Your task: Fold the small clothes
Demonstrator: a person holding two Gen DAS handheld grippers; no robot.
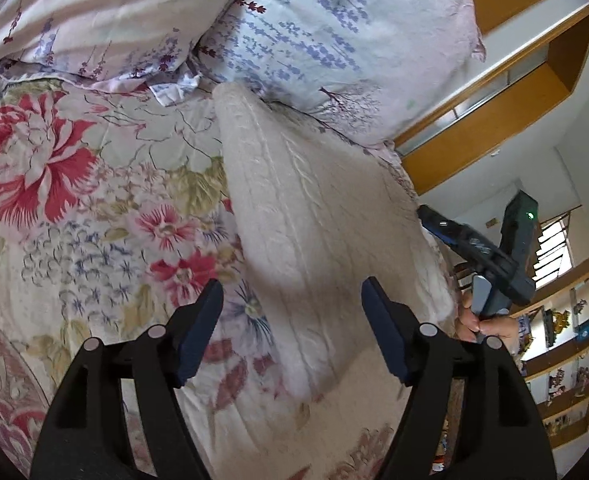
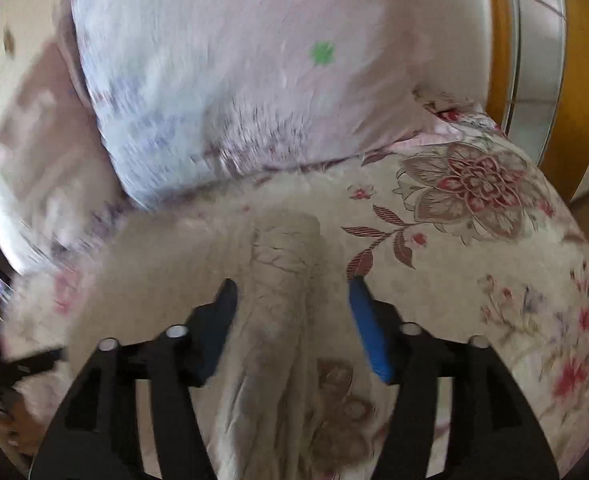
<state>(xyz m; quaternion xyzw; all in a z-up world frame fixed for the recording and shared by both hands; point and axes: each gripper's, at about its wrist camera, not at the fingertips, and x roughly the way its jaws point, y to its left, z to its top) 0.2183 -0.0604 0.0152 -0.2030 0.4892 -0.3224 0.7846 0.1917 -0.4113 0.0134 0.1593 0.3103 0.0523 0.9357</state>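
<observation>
Left wrist view: left claw spread wide at the bottom of the frame, gripping nothing. Cream knitted garment stretched from centre toward lower right across the floral bedspread, lavender-print pillows along the top. Right claw at the right edge, held by a hand (state not readable here).

Right wrist view, blurred: right claw apart, straddling the garment at bottom centre without clamping it; bedspread on the right, pillow above.
</observation>
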